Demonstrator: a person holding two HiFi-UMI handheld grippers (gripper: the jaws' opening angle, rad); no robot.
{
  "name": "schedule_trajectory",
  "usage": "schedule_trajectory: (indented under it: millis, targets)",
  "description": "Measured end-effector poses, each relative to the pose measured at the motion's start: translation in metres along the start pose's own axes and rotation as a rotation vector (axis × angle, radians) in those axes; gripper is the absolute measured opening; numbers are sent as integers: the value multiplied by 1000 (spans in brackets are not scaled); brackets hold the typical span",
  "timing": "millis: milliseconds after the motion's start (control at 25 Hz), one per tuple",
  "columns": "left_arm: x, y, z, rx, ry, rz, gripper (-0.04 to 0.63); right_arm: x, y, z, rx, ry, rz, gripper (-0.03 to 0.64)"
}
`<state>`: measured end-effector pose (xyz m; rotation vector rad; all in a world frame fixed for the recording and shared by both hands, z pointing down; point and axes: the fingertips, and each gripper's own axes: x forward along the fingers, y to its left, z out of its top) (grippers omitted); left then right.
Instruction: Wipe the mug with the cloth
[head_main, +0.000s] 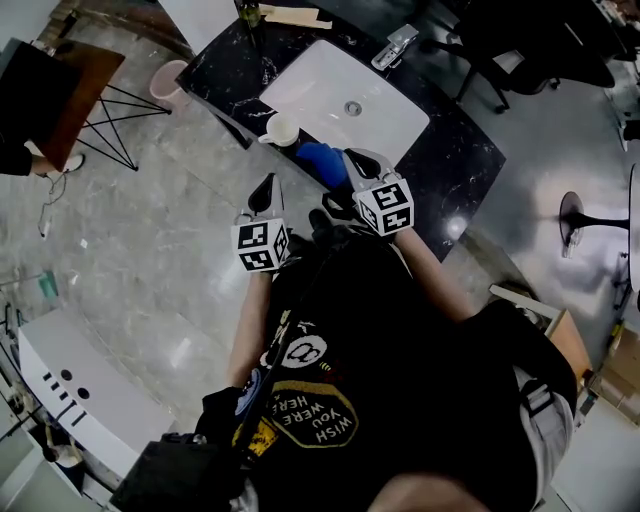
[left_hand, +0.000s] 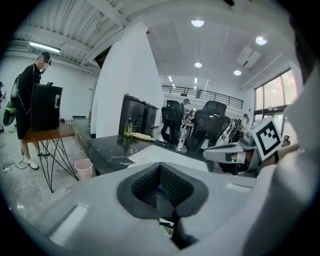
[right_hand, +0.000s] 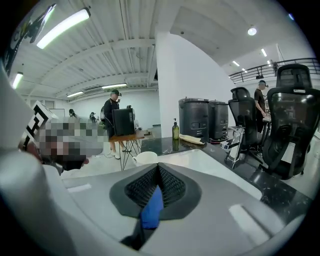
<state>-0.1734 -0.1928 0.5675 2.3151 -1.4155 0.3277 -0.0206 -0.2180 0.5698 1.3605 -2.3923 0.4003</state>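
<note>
Pinched between the ribbed black pads of the right tool (right_hand: 158, 179): a fold of the blue cloth (right_hand: 151, 210), trailing out below the closed pads; in the head view, bunched just left of that tool's tip, at the near edge of the worktop (head_main: 455, 170); dark and marbled, with a white basin (head_main: 380, 120) set into it.

Just beyond the cloth, at the basin's near-left corner: the white mug (head_main: 281, 130), upright, apart from both tools; in the right gripper view, straight ahead past the pads, handle toward the left of that view.

To the left, the left tool (left_hand: 160, 180): pads pressed together on themselves, gripping nothing; only a speck of blue showing through the slit below them; in the head view, nearer the body than the right tool, off the worktop's edge and over the grey floor; beside it in the left gripper view, the right tool's marker cube (left_hand: 267, 140).

Toward the worktop's far end: a green bottle (right_hand: 175, 130), upright; on the floor beside that end, a pink bin (head_main: 168, 80).
</note>
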Motion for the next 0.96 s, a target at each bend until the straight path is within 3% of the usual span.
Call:
schedule_trajectory:
  millis: [960]
  targets:
    - [-7, -8, 2, -4, -5, -40, 4, -6, 16, 1, 16, 3, 26, 3]
